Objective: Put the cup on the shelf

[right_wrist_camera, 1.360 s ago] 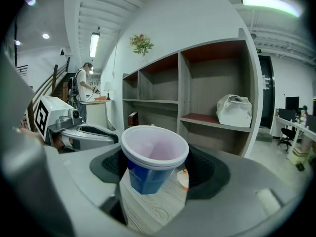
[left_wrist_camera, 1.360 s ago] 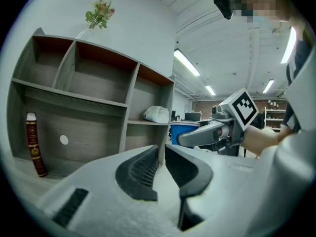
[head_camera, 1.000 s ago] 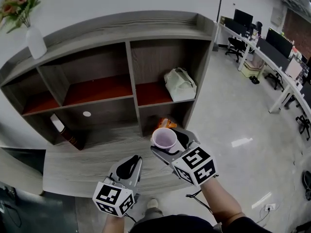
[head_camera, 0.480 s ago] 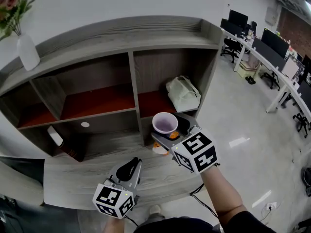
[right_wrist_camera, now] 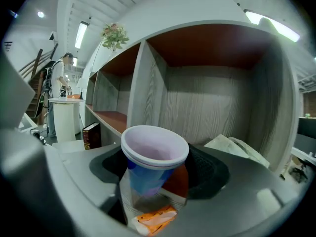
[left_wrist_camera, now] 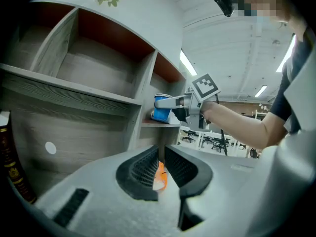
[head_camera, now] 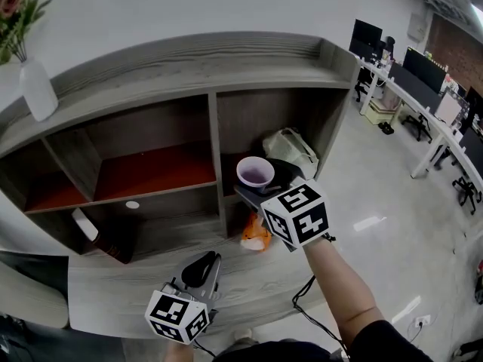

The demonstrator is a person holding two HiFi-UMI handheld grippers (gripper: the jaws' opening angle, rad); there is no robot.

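Note:
A blue paper cup (head_camera: 256, 173) with a pale inside stands upright between the jaws of my right gripper (head_camera: 258, 185), which is shut on it. The cup hangs in front of the upper right compartment of the grey wooden shelf (head_camera: 226, 59), about level with its red-brown board. The right gripper view shows the cup (right_wrist_camera: 154, 159) close up, with that compartment behind it. My left gripper (head_camera: 198, 266) hangs low over the bottom ledge, jaws together and holding nothing. From the left gripper view the cup (left_wrist_camera: 161, 107) appears at the compartment's edge.
A white bag (head_camera: 290, 148) lies in the upper right compartment, right of the cup. An orange packet (head_camera: 255, 234) sits in the lower right compartment. A dark book (head_camera: 106, 236) leans in the lower left one. A white vase (head_camera: 36, 89) stands on top. Office desks fill the far right.
My right gripper has lifted the cup up and forward, from the bottom ledge to the upper right compartment's front. The left gripper has stayed low.

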